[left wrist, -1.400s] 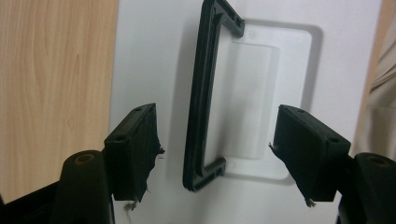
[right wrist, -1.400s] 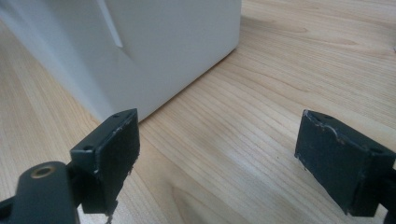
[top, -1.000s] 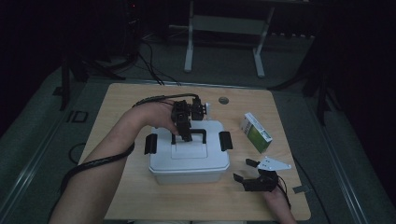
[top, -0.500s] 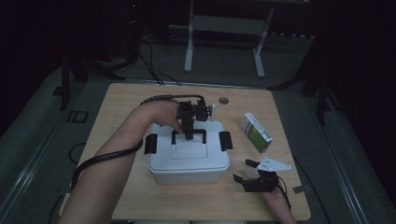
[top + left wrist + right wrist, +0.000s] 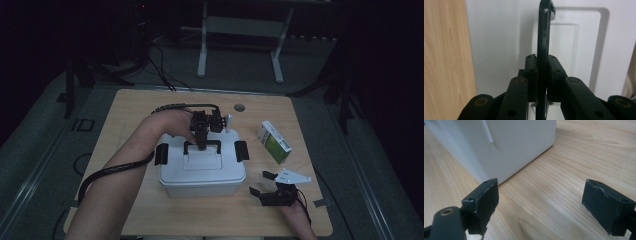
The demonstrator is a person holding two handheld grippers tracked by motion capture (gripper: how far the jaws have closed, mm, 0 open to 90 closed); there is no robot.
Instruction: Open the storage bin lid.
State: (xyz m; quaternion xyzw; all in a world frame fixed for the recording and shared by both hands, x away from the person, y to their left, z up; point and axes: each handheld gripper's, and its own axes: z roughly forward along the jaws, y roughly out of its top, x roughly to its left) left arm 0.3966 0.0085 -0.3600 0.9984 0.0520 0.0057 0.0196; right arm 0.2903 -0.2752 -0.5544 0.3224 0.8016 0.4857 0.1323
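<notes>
Left tongs over the top of the white lidded box, reaching down from its far side; jaws have just been closing and now pinch the black carry handle between the pads, handle bar upright in the left gripper view, lid directly beneath and beyond it; black side latches to either side of these tongs, whether clipped or freed cannot be told.

Judgement: the grip on the handle is made; lifting the lid or the whole box is not yet done, box sits flat on the worktop with lid on.

Right tongs low on the worktop, just beside the box's near right corner; jaws wide, nothing between them, bare wood under them in the right gripper view, box wall ahead and apart.

Beyond the right tongs, a green-and-white carton, untouched; likely what is left to go in.
</notes>
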